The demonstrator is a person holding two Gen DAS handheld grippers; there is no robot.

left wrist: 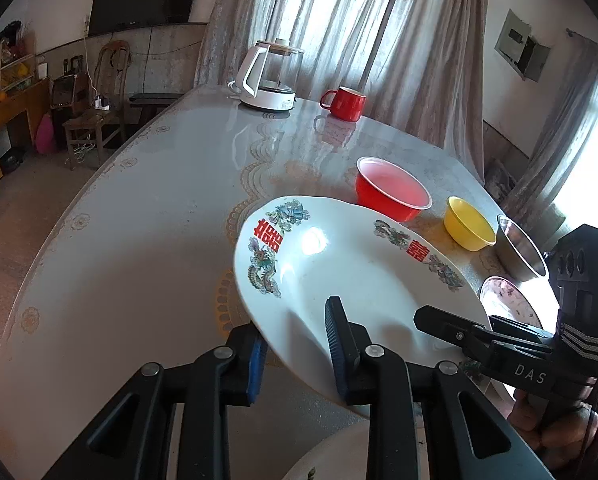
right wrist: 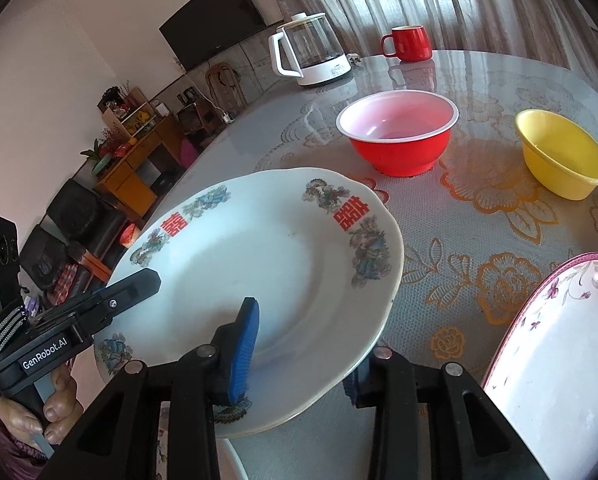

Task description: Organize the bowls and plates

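A white plate with red characters and dragon prints [left wrist: 339, 264] [right wrist: 267, 264] is held tilted above the table by both grippers. My left gripper [left wrist: 295, 344] straddles its left rim, one blue pad under and one over, seemingly pinching it. My right gripper [right wrist: 303, 352] is set the same way on the right rim. A second white plate [left wrist: 327, 460] lies just below. A pink-rimmed floral plate [right wrist: 559, 344] [left wrist: 507, 300] sits at the right. A red bowl [right wrist: 397, 136] [left wrist: 391, 192], a yellow bowl [right wrist: 561, 152] [left wrist: 469, 224] and a steel bowl [left wrist: 519, 252] stand beyond.
A glass kettle on a white base [left wrist: 269, 76] [right wrist: 311, 52] and a red mug [left wrist: 345, 103] [right wrist: 407, 43] stand at the far side of the round table [left wrist: 139, 220]. A chair and cabinets stand on the floor to the left.
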